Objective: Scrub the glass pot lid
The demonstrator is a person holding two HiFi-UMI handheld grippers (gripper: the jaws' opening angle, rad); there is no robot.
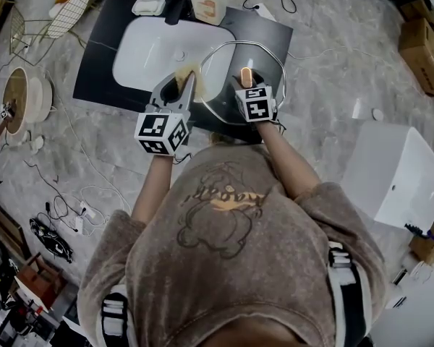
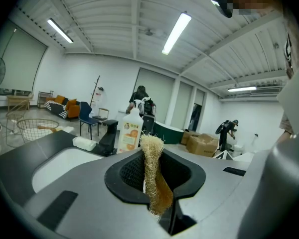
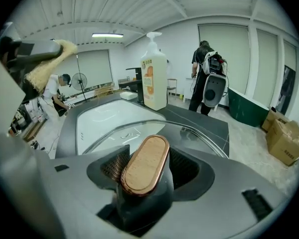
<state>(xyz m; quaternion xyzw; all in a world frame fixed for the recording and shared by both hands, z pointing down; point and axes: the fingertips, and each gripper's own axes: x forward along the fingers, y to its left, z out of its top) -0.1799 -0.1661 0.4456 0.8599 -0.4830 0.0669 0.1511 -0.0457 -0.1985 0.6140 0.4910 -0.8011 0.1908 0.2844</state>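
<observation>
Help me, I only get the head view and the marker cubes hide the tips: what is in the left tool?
Observer: A loofah, clamped upright in the left tool. Its frayed top sticks out past the tips.
Operator: And the right one?
Observer: The right tool is around the knob of the lid, and both pads look to be against the knob's sides.
Operator: Anyone standing near?
Observer: A person with a backpack stands beyond the counter, back turned.
</observation>
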